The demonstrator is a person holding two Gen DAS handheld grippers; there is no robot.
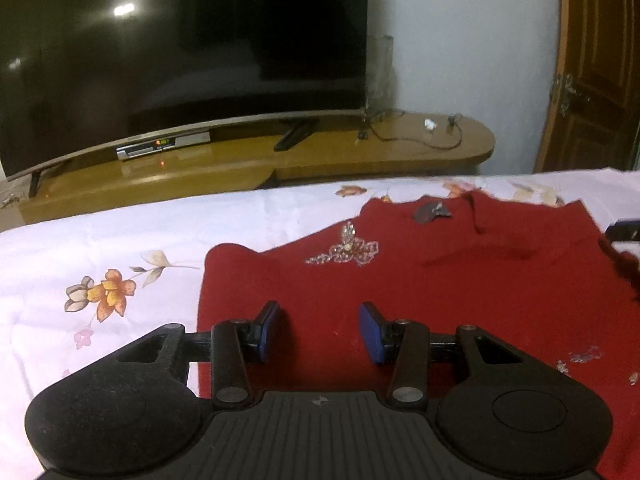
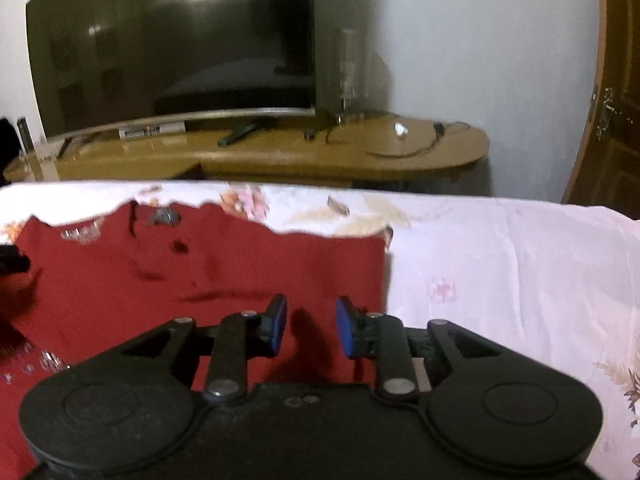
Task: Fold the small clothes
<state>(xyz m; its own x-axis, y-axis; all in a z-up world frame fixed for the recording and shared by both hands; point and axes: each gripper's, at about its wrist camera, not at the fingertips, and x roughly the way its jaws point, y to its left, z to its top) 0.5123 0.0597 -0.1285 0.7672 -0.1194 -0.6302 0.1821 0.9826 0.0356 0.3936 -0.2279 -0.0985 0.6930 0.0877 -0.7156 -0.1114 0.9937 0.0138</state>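
A small red garment (image 1: 460, 280) with a silver beaded ornament (image 1: 346, 250) lies spread flat on the floral sheet. My left gripper (image 1: 323, 330) is open and empty over the garment's near left part. In the right wrist view the same red garment (image 2: 200, 276) fills the left half. My right gripper (image 2: 311, 326) is open and empty over its near right part, close to the right edge. A dark part of the right gripper (image 1: 624, 232) shows at the far right of the left wrist view.
The white floral bed sheet (image 1: 100, 260) covers the bed; it also spreads to the right in the right wrist view (image 2: 520, 280). Beyond the bed's far edge stand a wooden TV stand (image 1: 360, 152), a large black TV (image 1: 180, 48) and a wooden door (image 1: 592, 72).
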